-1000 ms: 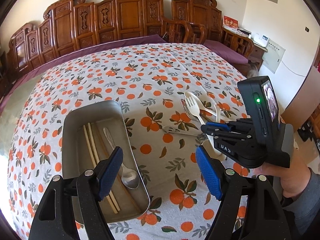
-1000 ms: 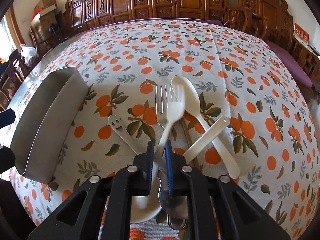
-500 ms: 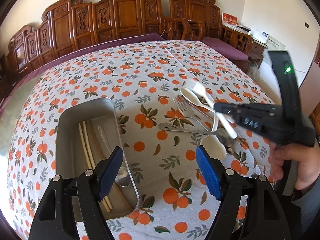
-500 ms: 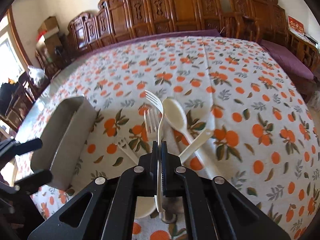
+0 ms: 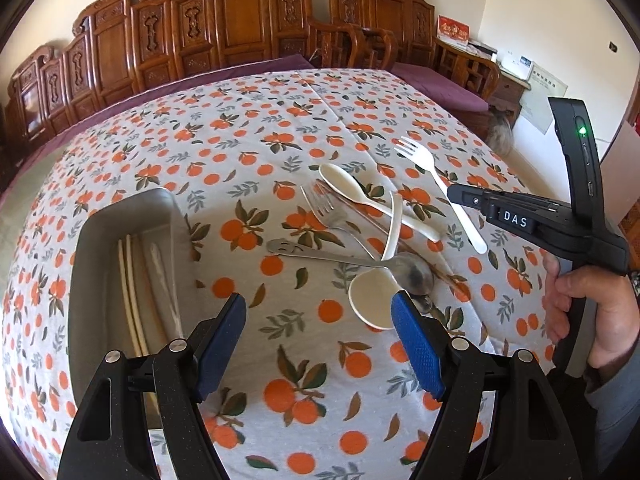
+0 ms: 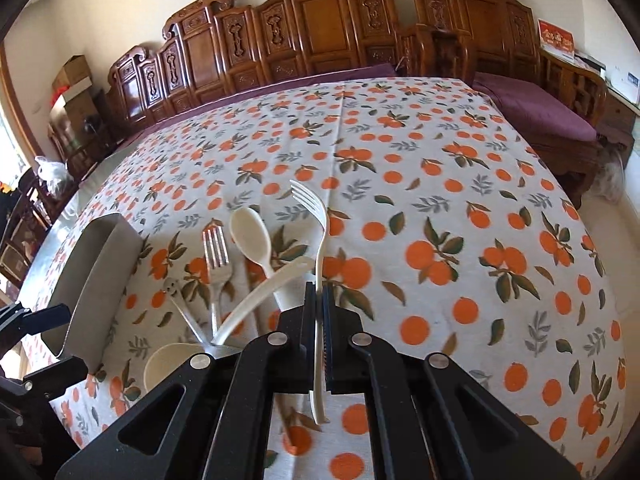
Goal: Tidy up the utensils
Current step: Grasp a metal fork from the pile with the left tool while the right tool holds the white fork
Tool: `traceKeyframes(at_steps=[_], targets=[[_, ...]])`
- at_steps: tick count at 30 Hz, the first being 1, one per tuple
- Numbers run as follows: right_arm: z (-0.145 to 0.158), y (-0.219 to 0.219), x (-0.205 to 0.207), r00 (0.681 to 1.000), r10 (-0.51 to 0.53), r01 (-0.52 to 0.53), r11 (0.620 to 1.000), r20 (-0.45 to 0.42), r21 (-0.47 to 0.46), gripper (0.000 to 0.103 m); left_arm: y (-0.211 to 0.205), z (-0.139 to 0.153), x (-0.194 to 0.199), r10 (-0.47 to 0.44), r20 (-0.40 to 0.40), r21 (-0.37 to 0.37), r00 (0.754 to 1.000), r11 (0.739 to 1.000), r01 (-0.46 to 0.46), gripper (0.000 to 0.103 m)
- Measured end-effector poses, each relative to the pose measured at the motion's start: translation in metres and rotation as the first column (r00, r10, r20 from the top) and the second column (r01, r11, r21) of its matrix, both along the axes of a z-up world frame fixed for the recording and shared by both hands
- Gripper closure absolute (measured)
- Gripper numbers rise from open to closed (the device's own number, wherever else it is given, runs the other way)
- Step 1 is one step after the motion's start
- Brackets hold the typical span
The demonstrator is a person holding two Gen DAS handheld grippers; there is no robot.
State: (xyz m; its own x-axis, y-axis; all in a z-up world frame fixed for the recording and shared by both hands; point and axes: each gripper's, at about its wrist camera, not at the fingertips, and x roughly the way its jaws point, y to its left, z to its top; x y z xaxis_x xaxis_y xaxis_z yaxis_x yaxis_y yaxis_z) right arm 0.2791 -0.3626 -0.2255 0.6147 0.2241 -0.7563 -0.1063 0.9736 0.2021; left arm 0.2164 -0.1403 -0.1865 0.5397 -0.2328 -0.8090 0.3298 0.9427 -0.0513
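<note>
My right gripper (image 6: 319, 292) is shut on a white plastic fork (image 6: 318, 236) and holds it in the air above the table; it also shows in the left wrist view (image 5: 452, 196) with the fork (image 5: 430, 172). On the cloth lie a metal fork (image 5: 332, 212), a cream spoon (image 5: 352, 190), a cream ladle spoon (image 5: 374, 300) and a metal smiley-handled spoon (image 5: 412, 274). A metal tray (image 5: 86, 248) at the left holds chopsticks (image 5: 130, 292). My left gripper (image 5: 318, 344) is open and empty, low over the cloth between tray and utensils.
An orange-patterned tablecloth (image 6: 440, 200) covers the table. Carved wooden chairs (image 5: 240, 28) line the far side. A purple-cushioned bench (image 6: 532, 112) stands at the right. The tray's outer wall shows in the right wrist view (image 6: 96, 276).
My right gripper closed on the white fork and lifted it off the pile, up and to the right. The left gripper shifted right, so the tray sits further left.
</note>
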Motion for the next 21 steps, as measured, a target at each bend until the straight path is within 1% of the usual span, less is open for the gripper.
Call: traceKeyframes(at_steps=[7, 13, 19, 21], targets=[[-0.002, -0.018, 0.002, 1.000, -0.021, 0.021, 0.999, -0.004, 0.032, 0.099, -0.033, -0.004, 0.008, -0.009, -0.018, 0.004, 1.000, 1.000, 0.009, 0.031], [-0.008, -0.031, 0.005, 0.998, -0.052, 0.054, 0.996, -0.023, 0.067, 0.099, -0.061, -0.022, 0.018, -0.016, -0.066, 0.010, 0.998, 1.000, 0.017, 0.032], [-0.008, -0.033, 0.007, 0.998, -0.055, 0.056, 0.994, -0.020, 0.094, 0.099, -0.073, -0.041, 0.030, 0.000, -0.128, -0.009, 0.992, 1.000, -0.001, 0.039], [-0.008, -0.034, 0.007, 0.998, -0.057, 0.059, 0.994, -0.021, 0.095, 0.099, -0.075, -0.046, 0.033, 0.006, -0.147, -0.019, 0.989, 1.000, -0.009, 0.046]])
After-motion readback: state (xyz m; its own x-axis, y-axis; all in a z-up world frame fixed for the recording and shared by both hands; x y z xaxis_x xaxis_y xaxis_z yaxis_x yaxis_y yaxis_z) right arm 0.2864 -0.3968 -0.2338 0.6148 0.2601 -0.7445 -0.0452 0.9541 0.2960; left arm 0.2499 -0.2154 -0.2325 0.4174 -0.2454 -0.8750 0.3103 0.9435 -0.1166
